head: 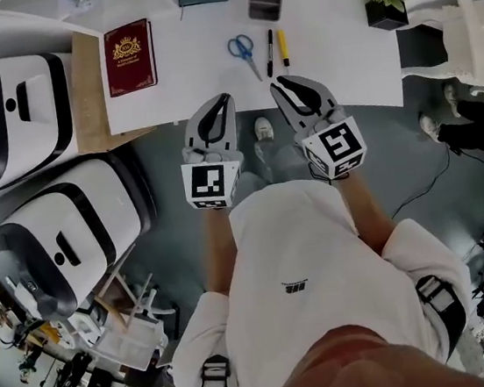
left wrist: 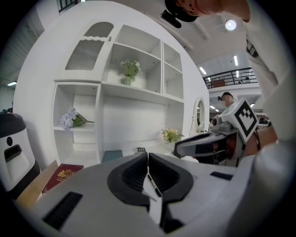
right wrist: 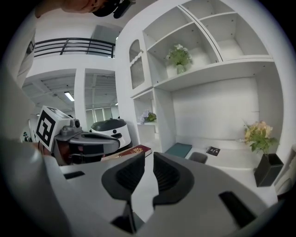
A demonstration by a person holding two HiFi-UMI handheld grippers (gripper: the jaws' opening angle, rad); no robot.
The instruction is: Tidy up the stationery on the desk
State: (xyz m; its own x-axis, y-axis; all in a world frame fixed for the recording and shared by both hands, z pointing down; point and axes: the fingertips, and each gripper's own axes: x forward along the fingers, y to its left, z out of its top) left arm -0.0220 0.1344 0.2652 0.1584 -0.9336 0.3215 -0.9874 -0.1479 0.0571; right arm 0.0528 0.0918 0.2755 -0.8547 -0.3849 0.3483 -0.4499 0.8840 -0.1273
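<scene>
Overhead, one scissors [head: 243,50], two markers [head: 269,53] [head: 283,47], one red book [head: 129,57], left gripper [head: 227,99] [left wrist: 148,155] closed, right gripper [head: 284,82] [right wrist: 147,158] barely parted.

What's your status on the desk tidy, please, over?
Left gripper shut, empty; right gripper jaws slightly apart, empty; both at desk edge. Scissors, black marker, yellow marker loose, untouched. Nothing in the way.
</scene>
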